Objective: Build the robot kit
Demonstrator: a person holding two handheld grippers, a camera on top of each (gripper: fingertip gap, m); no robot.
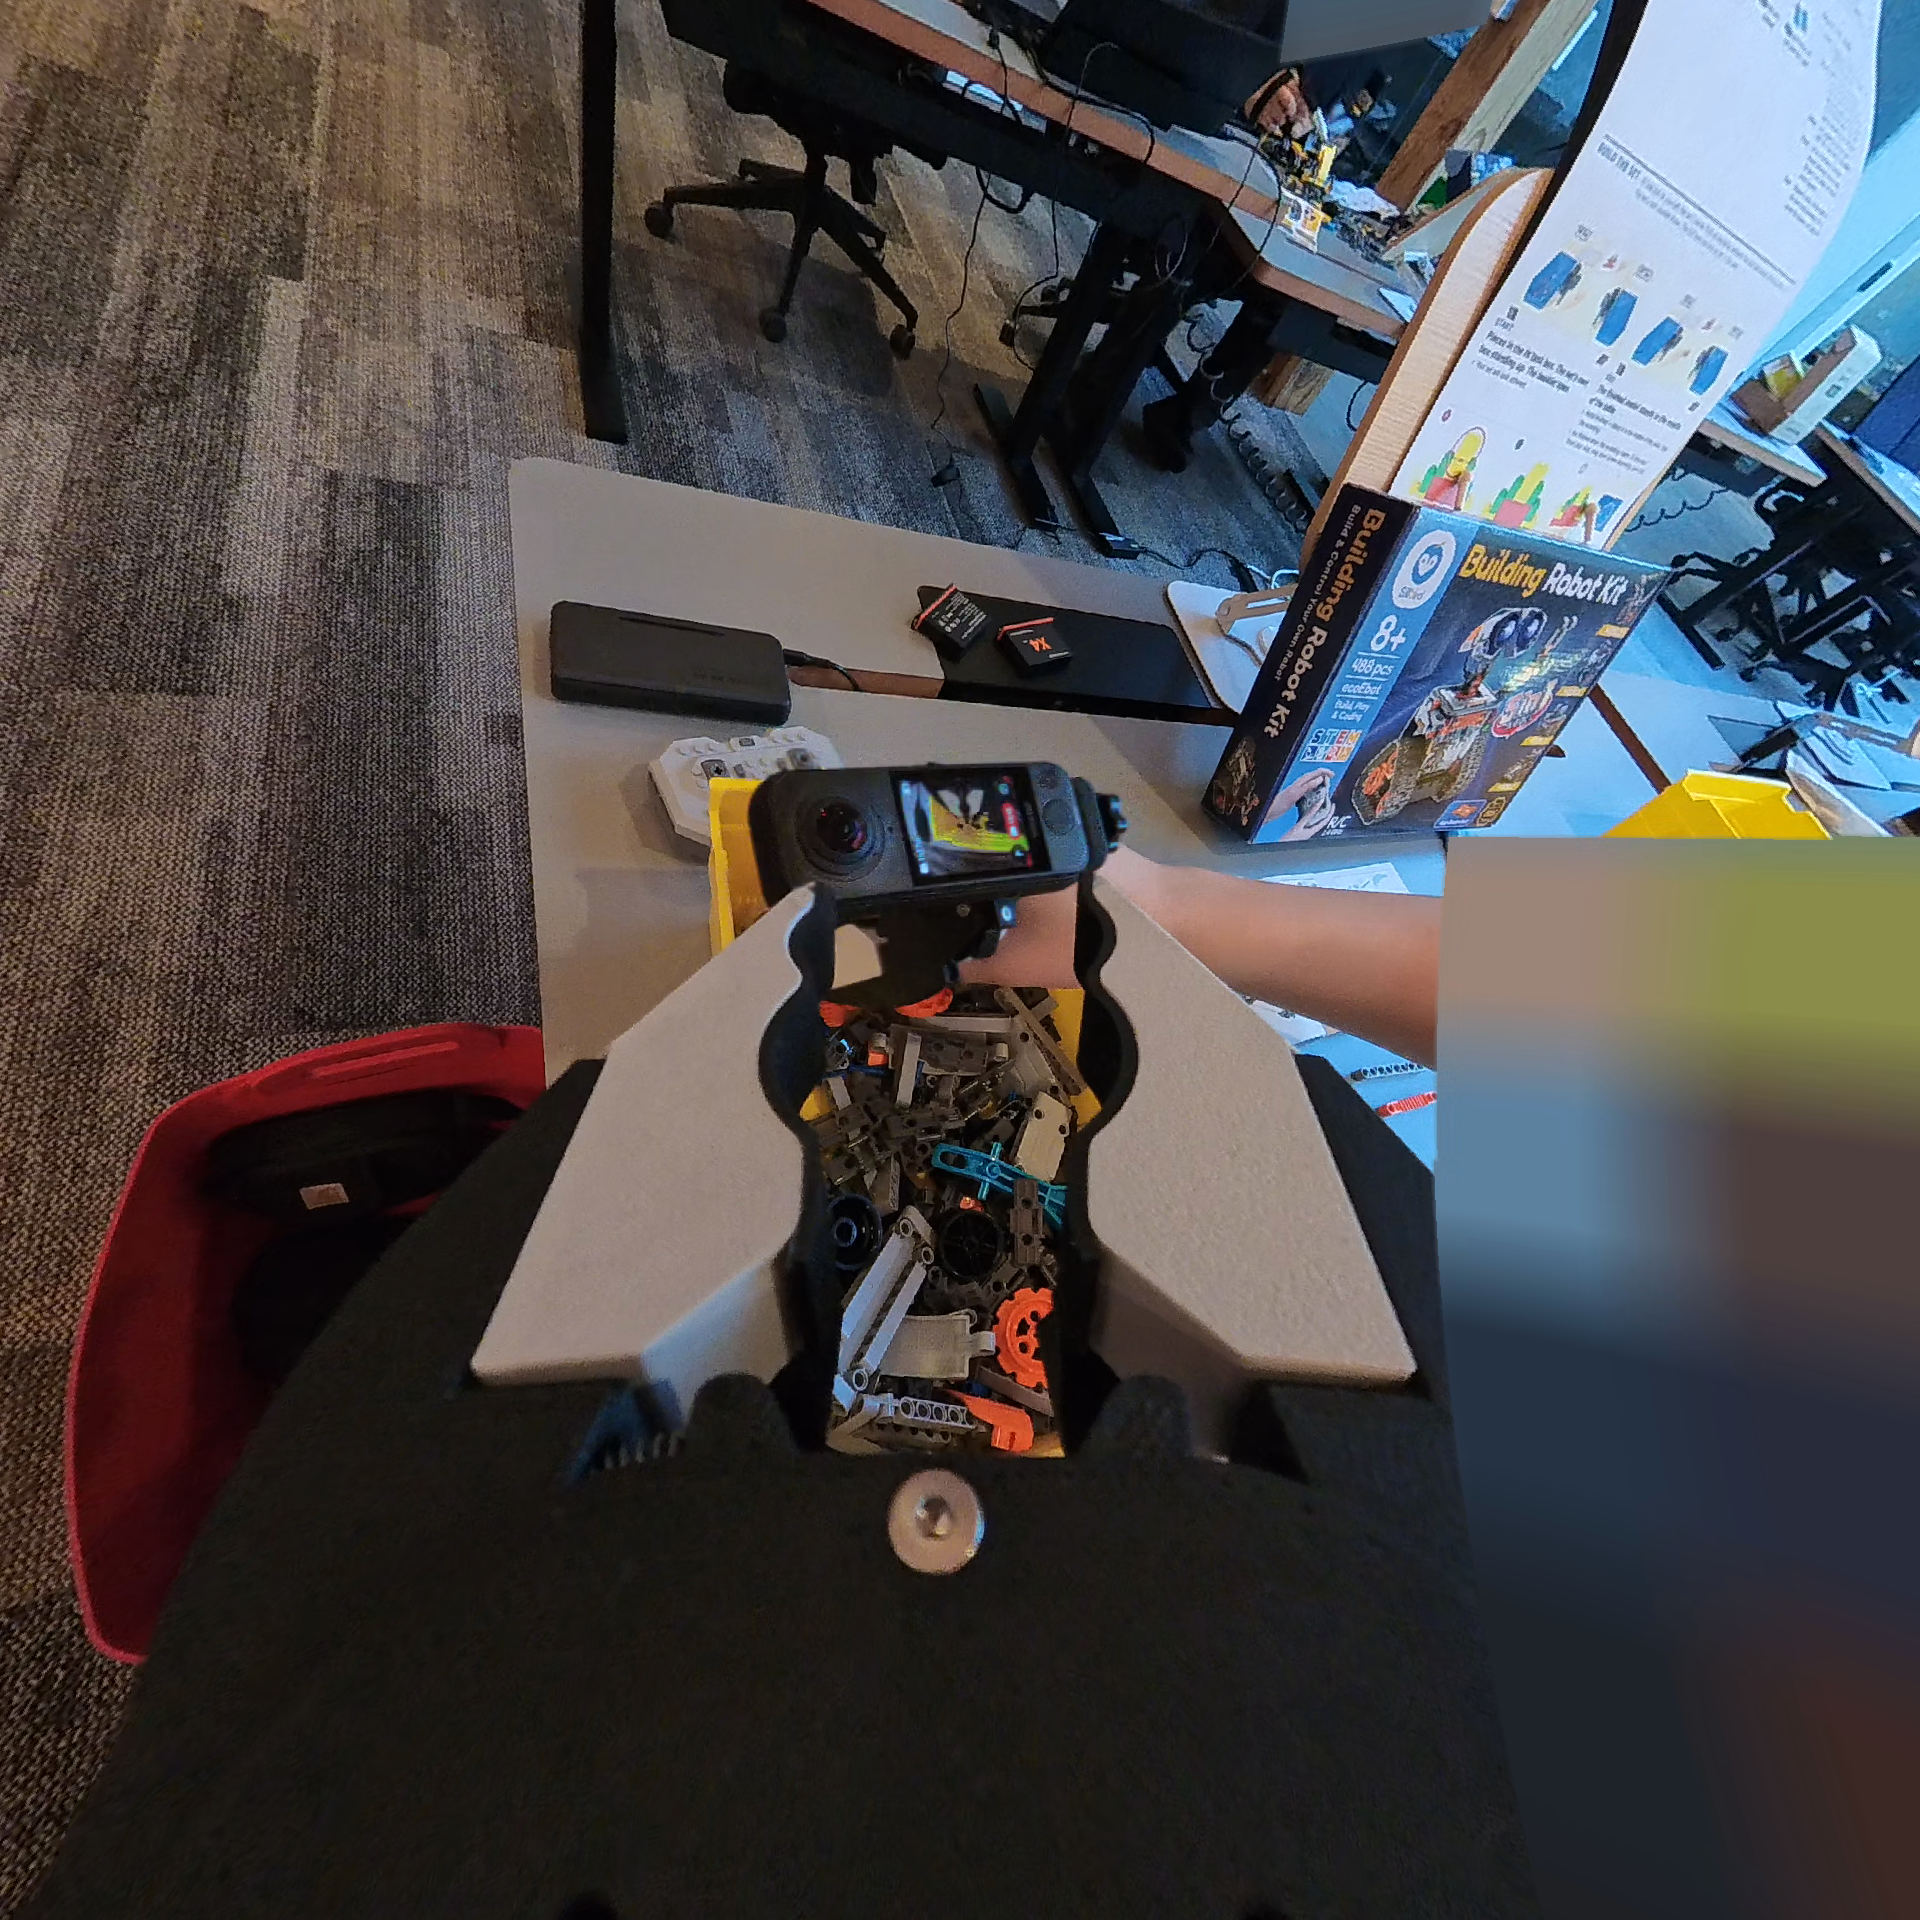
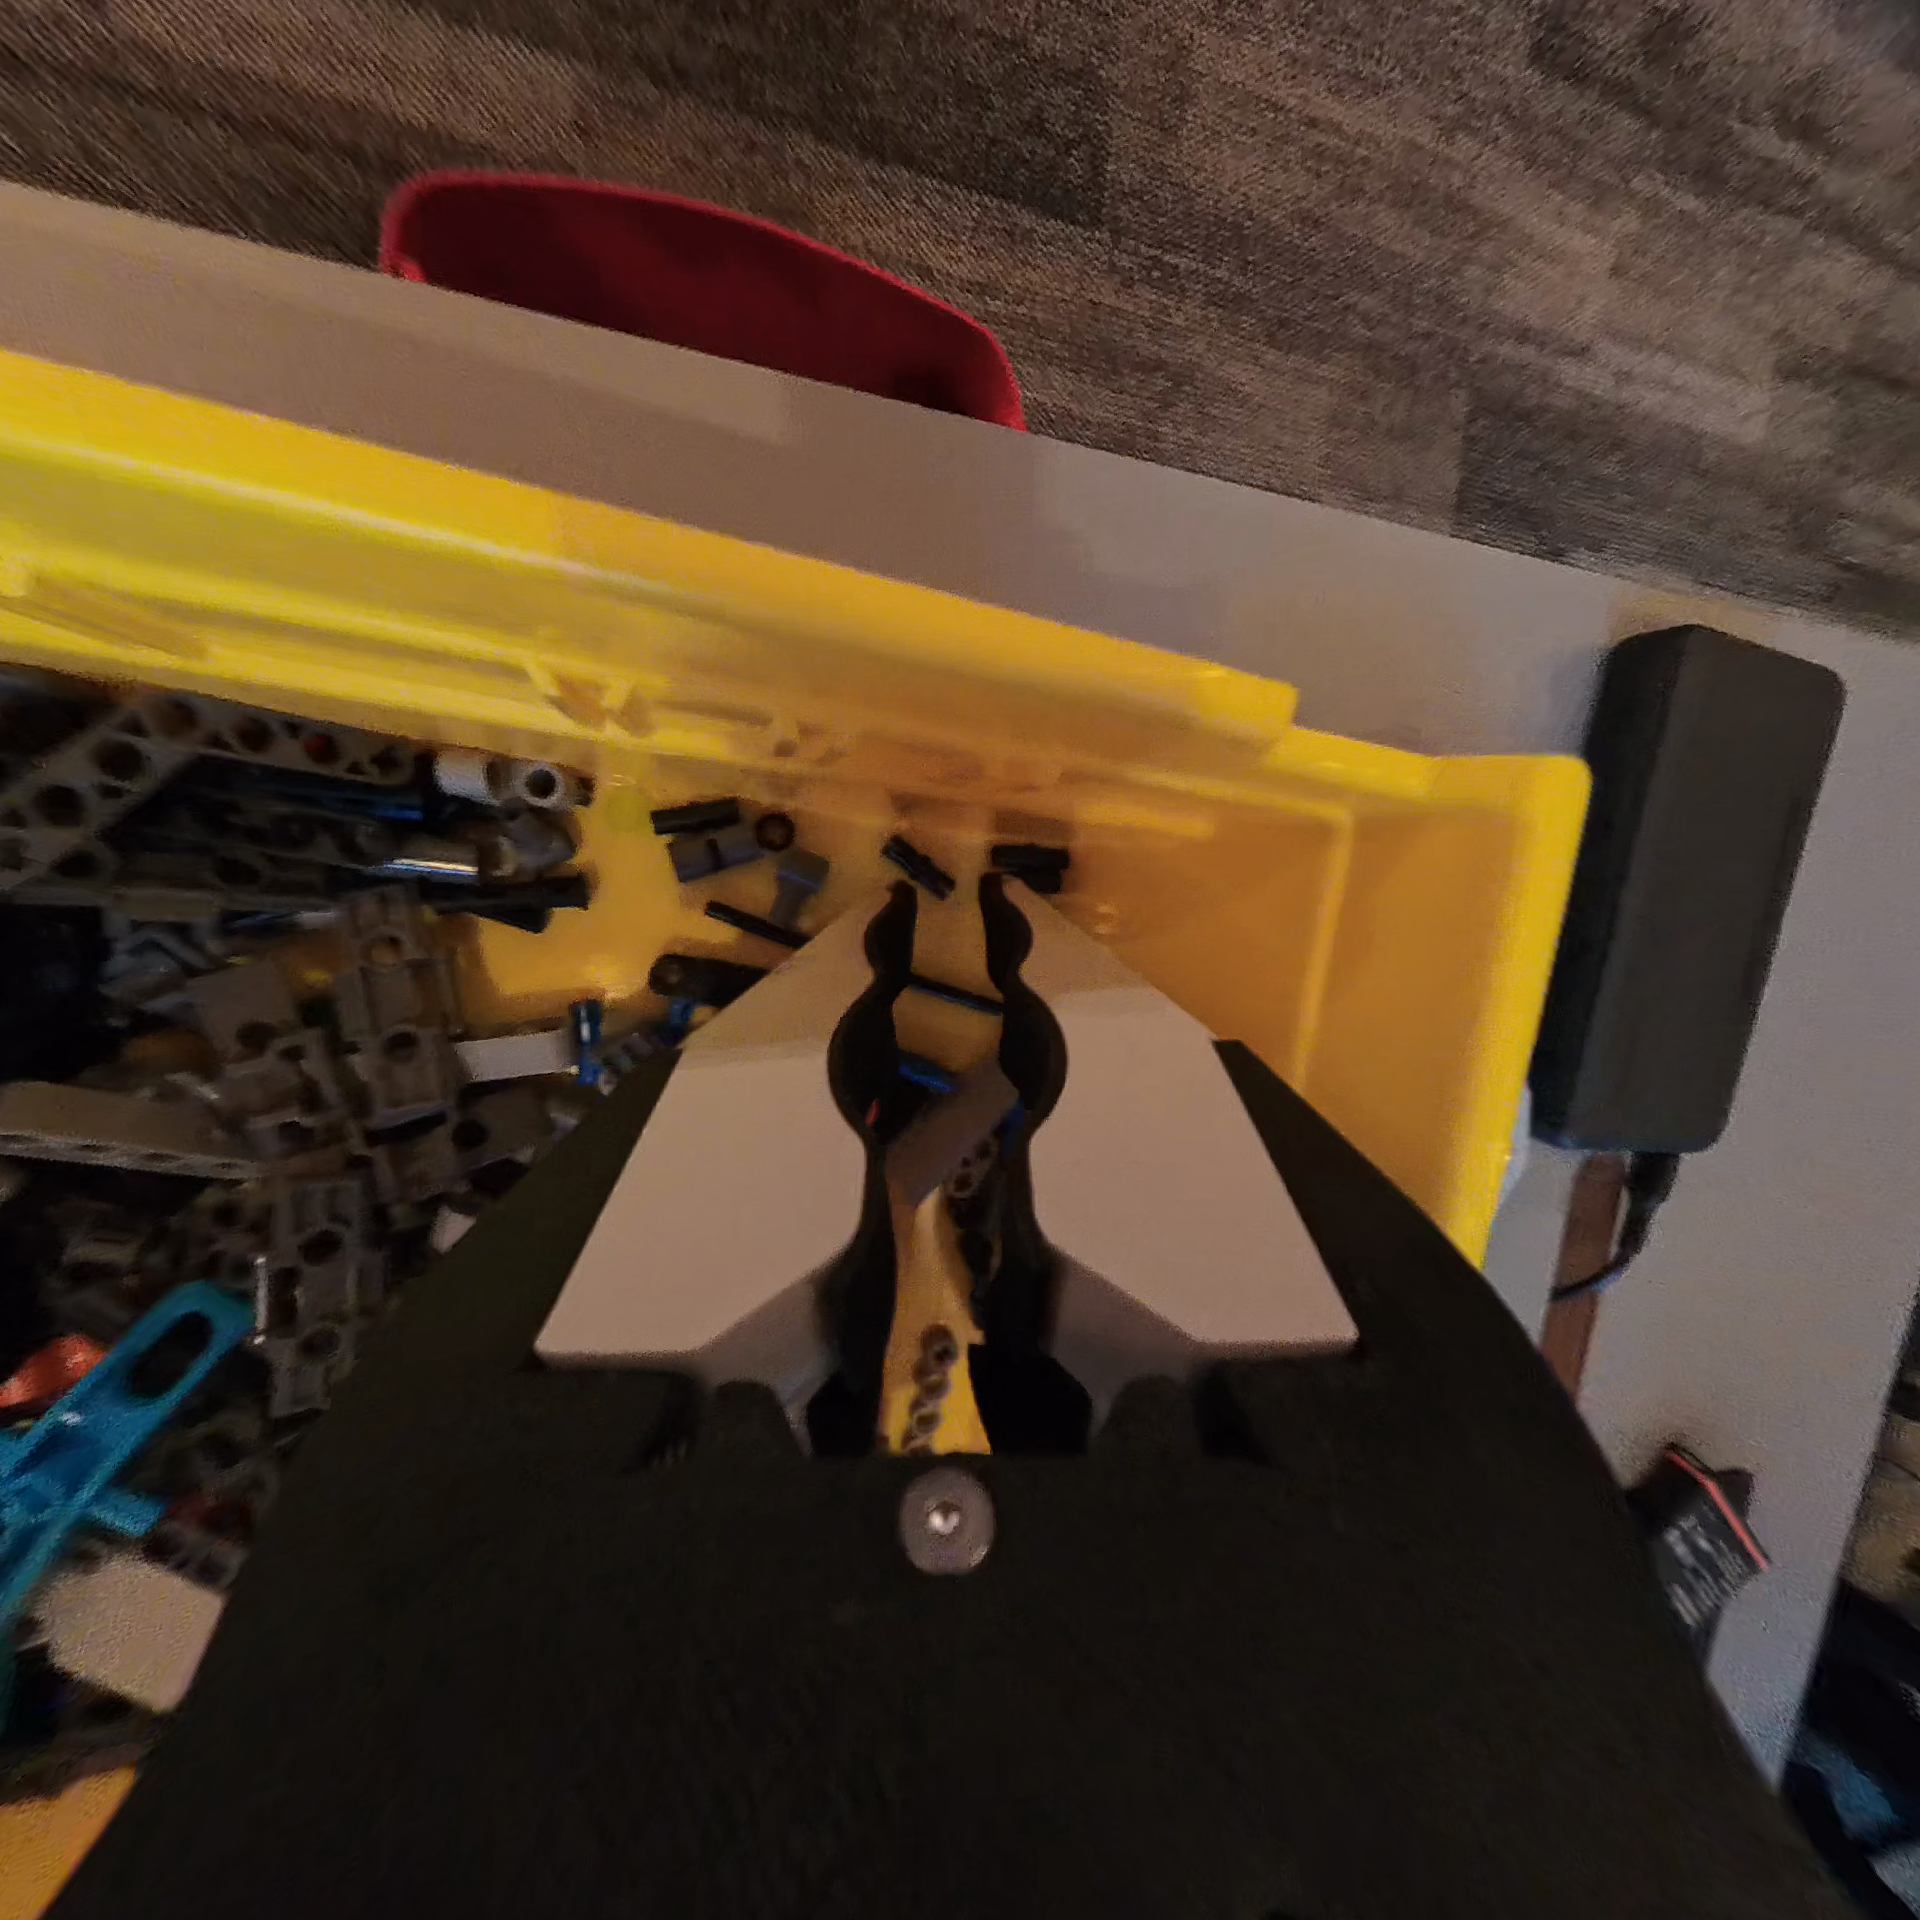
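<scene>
A yellow bin holds a pile of grey, black and white building parts, with a teal piece and an orange gear. My left gripper is open and empty above the pile. The other gripper's camera body, held by a hand, dips into the bin's far end. In the right wrist view my right gripper is low in a corner of the bin, jaws nearly closed on a grey holed beam. Small black pins lie at its tips. The picture is blurred.
A red tub stands on the carpet by the table's left edge. A black power pack, a white controller, two small black batteries and a robot kit box lie beyond the bin. A second yellow bin is at right. Some 25 cm of space lies between my two pairs of fingers.
</scene>
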